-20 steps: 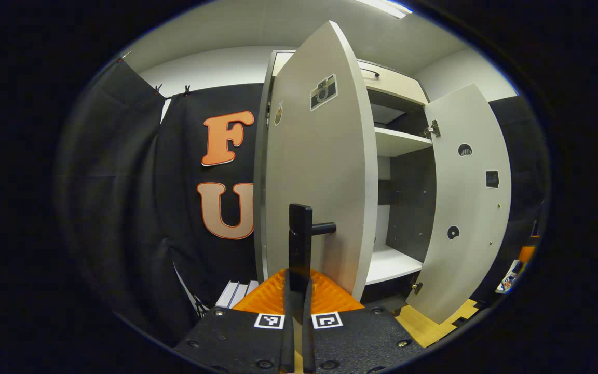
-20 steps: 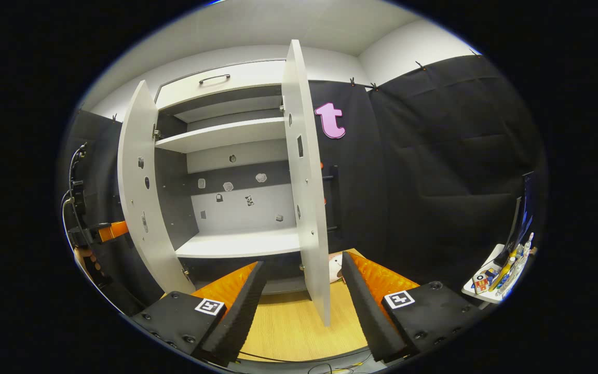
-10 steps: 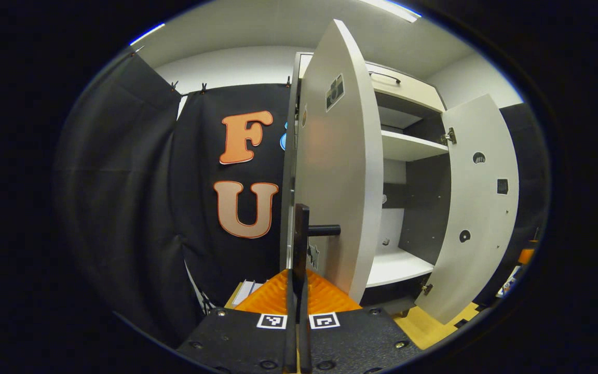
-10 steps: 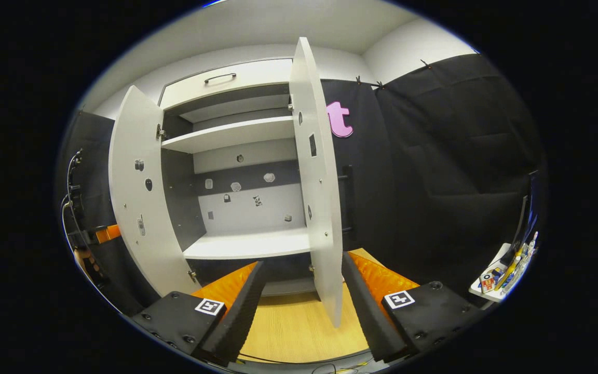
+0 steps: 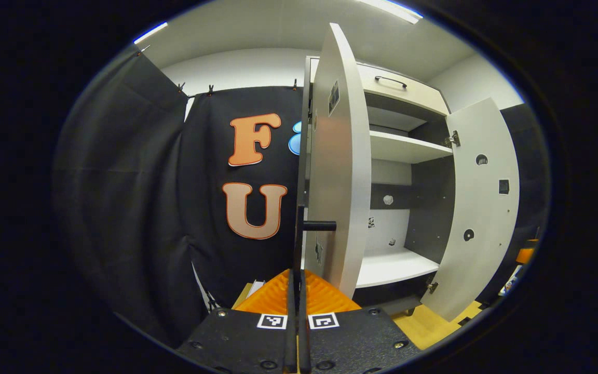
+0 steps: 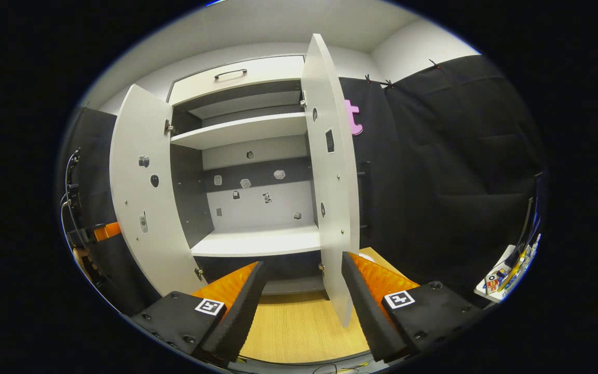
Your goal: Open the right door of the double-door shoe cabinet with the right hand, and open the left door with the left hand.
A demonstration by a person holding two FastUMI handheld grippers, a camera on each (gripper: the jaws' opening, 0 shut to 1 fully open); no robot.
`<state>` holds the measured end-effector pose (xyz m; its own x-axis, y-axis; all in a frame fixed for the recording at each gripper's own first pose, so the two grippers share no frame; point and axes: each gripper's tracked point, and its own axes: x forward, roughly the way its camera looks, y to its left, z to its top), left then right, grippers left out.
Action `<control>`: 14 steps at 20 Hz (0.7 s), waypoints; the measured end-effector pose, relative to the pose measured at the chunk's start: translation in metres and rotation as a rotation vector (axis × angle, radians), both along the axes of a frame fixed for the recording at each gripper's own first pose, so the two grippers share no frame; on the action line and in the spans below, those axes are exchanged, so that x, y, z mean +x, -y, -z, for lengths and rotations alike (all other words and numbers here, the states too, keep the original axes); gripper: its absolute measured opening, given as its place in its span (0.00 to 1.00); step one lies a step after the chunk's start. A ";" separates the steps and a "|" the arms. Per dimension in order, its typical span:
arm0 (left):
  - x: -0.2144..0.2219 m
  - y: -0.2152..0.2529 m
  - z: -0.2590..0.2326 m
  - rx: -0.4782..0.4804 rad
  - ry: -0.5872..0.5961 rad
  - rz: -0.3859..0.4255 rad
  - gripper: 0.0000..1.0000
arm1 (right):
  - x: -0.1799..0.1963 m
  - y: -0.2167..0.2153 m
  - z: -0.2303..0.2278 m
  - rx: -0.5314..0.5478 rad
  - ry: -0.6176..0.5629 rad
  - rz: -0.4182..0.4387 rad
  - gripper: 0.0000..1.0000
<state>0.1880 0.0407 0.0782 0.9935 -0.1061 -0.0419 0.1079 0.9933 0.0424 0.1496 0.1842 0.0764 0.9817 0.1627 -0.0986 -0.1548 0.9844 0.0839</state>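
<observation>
— Left gripper view first: what is that hand doing?

— The left gripper (image 5: 297,291) has its fingers pressed together on the black bar handle (image 5: 299,244) of the pale grey left door (image 5: 338,176). The door stands swung well out, seen nearly edge-on, and a short black post (image 5: 320,226) joins the handle to its face.

— And the cabinet itself?

— The white double-door shoe cabinet (image 5: 408,150) is open. You can see a white upper shelf (image 6: 242,130) and a white lower shelf (image 6: 262,241), with small stickers on the grey back panel (image 6: 257,205). A drawer front with a dark handle (image 6: 230,73) sits along the top edge.

— Right gripper view, then?

— The right gripper (image 6: 304,291) is spread wide and holds nothing. The lower edge of the pale grey right door (image 6: 333,171) hangs between its fingers, just beside the right one; whether it touches I cannot tell. That door is swung out too, over the light wooden floor (image 6: 294,332). At the far left, behind the left door, a hand (image 6: 83,259) shows.
</observation>
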 end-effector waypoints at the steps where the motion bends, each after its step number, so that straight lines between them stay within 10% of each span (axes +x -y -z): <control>1: 0.000 -0.004 0.000 -0.006 -0.001 -0.008 0.01 | 0.000 -0.002 0.000 0.001 -0.001 -0.005 0.96; 14: -0.037 -0.006 -0.006 -0.093 -0.039 0.019 0.00 | -0.009 0.011 0.003 -0.022 -0.003 0.031 0.96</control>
